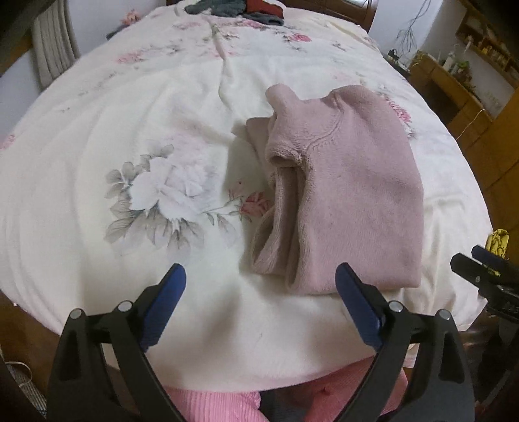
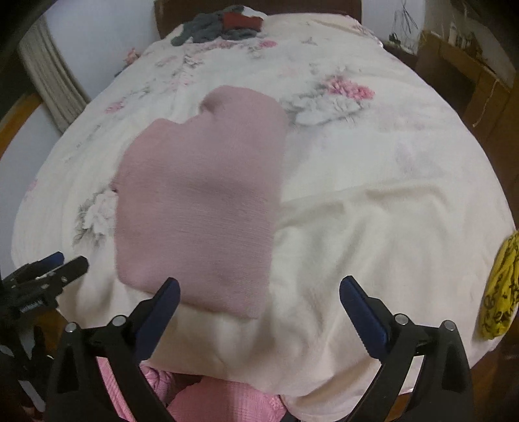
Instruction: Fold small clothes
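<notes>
Only the left view shows the pink garment [image 1: 343, 194]'s folded layers.

Folded pink garment [image 1: 343, 194]: one, ahead of the jaws. Grippers: two, left gripper [image 1: 261, 285] and right gripper [image 2: 259, 298]. Yellow printed cloth [image 2: 501, 292]: one. Far clothes heap [image 2: 220, 24]: one; pieces uncountable.
</notes>
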`<state>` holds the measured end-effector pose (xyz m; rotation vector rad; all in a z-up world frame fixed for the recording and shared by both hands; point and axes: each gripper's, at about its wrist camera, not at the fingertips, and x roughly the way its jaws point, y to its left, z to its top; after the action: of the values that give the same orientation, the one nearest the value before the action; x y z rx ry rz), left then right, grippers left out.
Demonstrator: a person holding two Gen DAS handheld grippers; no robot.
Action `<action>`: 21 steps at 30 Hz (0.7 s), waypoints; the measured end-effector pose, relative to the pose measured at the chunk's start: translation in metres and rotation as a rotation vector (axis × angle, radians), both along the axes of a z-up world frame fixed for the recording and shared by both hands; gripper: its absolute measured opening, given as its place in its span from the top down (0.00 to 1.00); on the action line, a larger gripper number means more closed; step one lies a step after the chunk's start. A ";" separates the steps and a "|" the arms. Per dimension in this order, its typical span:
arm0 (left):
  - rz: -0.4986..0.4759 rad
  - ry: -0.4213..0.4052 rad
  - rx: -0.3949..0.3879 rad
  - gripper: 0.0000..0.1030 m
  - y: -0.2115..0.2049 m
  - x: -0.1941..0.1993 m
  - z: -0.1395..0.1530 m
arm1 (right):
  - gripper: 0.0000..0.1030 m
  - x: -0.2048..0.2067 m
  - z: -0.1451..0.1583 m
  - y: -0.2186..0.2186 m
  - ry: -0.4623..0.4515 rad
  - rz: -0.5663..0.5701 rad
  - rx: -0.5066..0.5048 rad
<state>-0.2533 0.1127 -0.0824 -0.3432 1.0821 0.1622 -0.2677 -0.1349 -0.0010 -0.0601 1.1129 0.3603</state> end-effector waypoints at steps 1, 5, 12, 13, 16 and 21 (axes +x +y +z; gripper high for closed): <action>0.001 0.000 0.006 0.10 -0.001 -0.002 0.002 | 0.04 -0.004 0.005 0.001 -0.006 -0.001 0.004; 0.000 -0.009 0.028 0.10 -0.008 -0.011 0.012 | 0.04 -0.008 0.013 0.007 -0.022 -0.008 -0.009; 0.003 -0.033 0.071 0.09 -0.014 -0.023 0.030 | 0.04 -0.022 0.025 0.014 -0.051 -0.015 -0.033; 0.003 -0.035 0.074 0.09 -0.015 -0.024 0.032 | 0.04 -0.024 0.027 0.015 -0.054 -0.013 -0.029; -0.004 -0.041 0.082 0.09 -0.018 -0.027 0.037 | 0.04 -0.027 0.031 0.016 -0.059 -0.011 -0.024; -0.012 -0.053 0.105 0.08 -0.023 -0.029 0.042 | 0.04 -0.032 0.036 0.017 -0.078 -0.015 -0.035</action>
<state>-0.2819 0.0895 -0.0402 -0.2455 1.0192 0.1972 -0.2998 -0.1179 0.0351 -0.0961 1.0420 0.3221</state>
